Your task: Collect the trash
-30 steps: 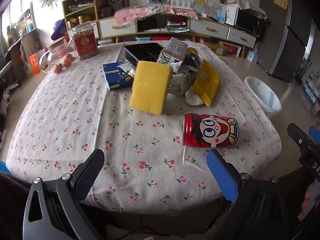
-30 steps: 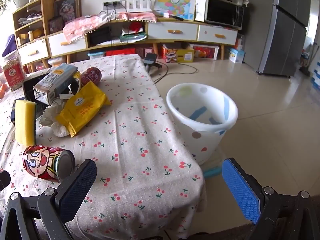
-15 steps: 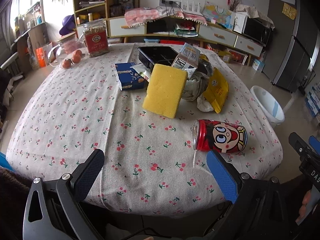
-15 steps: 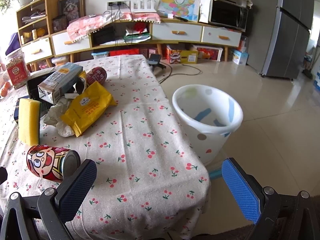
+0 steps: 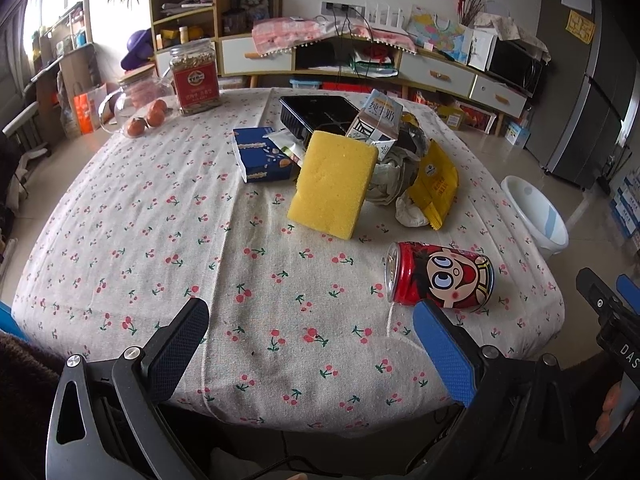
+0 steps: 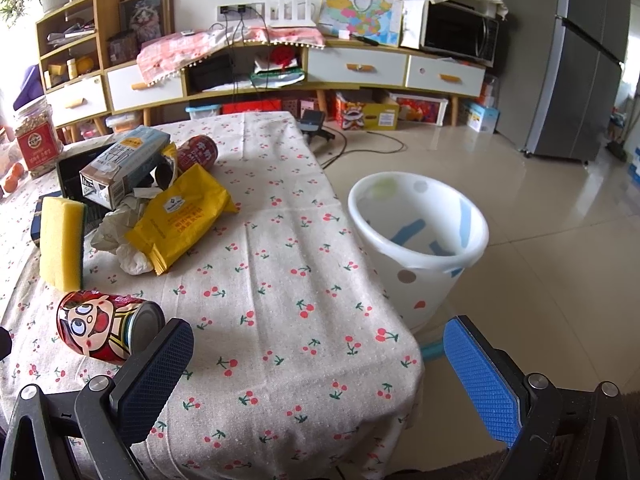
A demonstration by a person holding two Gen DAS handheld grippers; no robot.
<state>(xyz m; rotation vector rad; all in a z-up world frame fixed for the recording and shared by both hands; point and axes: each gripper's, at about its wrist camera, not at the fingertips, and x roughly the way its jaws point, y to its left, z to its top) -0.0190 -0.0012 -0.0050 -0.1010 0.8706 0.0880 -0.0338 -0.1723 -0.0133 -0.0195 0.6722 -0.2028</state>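
While nothing is being gripped, both sets of tongs are hanging spread wide at the near edge of the worktop (image 5: 140, 216), the left tongs (image 5: 310, 344) facing the litter and the right tongs (image 6: 320, 368) looking toward the white bin (image 6: 420, 240) on the floor at about two o'clock, probably to keep the drop spot in sight. Lying on its side, the red can (image 5: 440, 278) is sitting nearest, at one o'clock from the left tongs, so it is likely the first pick. Behind it, around twelve o'clock, the yellow sponge (image 5: 334, 182), yellow packet (image 5: 438, 180) and milk carton (image 5: 378, 124) are leaning together in a heap.
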